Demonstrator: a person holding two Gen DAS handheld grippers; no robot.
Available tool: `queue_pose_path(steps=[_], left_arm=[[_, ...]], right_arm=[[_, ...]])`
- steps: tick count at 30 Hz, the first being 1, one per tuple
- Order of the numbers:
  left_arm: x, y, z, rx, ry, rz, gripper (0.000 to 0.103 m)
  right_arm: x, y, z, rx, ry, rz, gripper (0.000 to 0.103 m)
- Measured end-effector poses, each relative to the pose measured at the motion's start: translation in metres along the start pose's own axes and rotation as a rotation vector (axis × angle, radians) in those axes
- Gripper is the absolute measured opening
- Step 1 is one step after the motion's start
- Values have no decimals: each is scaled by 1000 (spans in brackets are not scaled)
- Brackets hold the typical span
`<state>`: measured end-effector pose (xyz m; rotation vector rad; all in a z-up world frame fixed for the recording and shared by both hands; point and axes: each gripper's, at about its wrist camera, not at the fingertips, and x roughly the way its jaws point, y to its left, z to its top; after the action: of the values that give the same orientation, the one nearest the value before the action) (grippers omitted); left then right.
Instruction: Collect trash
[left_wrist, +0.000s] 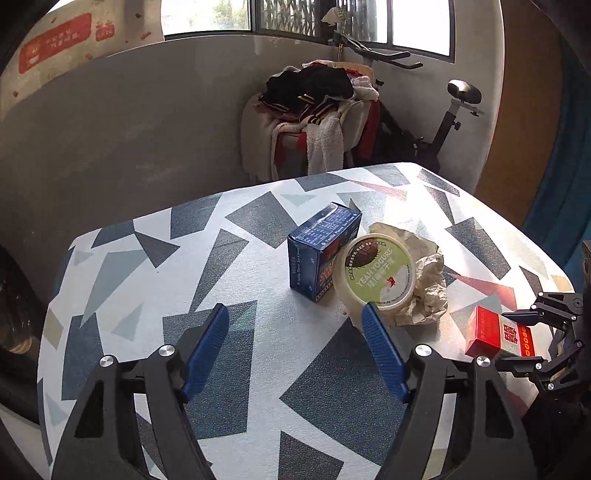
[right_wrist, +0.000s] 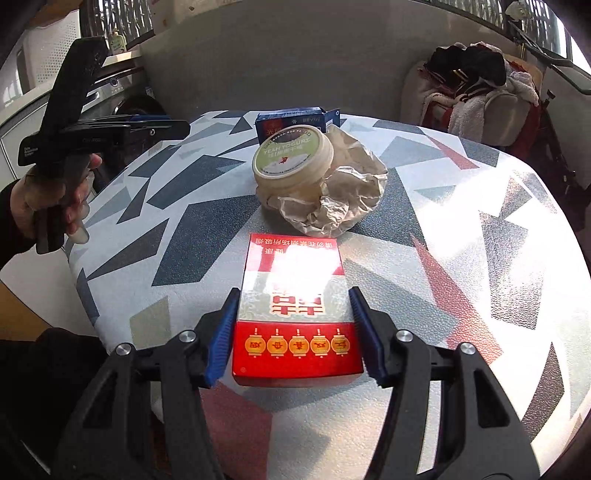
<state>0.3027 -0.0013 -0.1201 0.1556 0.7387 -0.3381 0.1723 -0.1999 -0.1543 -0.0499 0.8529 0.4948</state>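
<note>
A: Checking right gripper (right_wrist: 293, 332). Reporting jaws.

B: Standing either side of the red carton (right_wrist: 295, 314), blue pads against its long edges, or just off them. Cannot tell whether pressing. Carton lying flat on the bench (right_wrist: 480, 221), nearest the camera.

A: Checking left gripper (left_wrist: 295, 332).

B: Hanging above the bench, jaws apart, nothing between them. Right-hand pad overlapping the yogurt tub (left_wrist: 378, 275) in the left wrist view, not gripping it. Seen from the right wrist view, being held by a hand (right_wrist: 51, 195) at the left edge of the bench.

A: Locating remaining trash.

B: Yogurt tub tilting, green lid facing the cameras, leaning on the crumpled paper (left_wrist: 424, 284). Paper lying just beside and partly under the tub. Blue carton (left_wrist: 321, 251) standing touching the tub, on its far side as seen from the right wrist view. Red carton lying near the paper, not touching it.

A: Noting surroundings.

B: Clothes pile (left_wrist: 317, 107) sitting on a chair beyond the bench, exercise bike (left_wrist: 443, 122) beside it, under the window (left_wrist: 332, 18).
</note>
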Motion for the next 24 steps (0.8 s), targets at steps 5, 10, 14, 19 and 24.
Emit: queue_pose_path(steps=[5,10,14,19,24], left_arm=[[44,11,49,-72,29,-130,76],[85,-6,70,-2,56,-202,93],[117,-19,72,27,123,-188,93],[140,-10,65,-57,194,-215,52],[130,9,59,-139,176,-230,39]], right_arm=[[3,-16,-4,35,3,7,59],[4,-28,-4,61,-6,15,59],[6,-33,-6,63,0,18,59],[7,-37,-7,68,1,21,59],[7,-34,-7,66,-2,23,59]])
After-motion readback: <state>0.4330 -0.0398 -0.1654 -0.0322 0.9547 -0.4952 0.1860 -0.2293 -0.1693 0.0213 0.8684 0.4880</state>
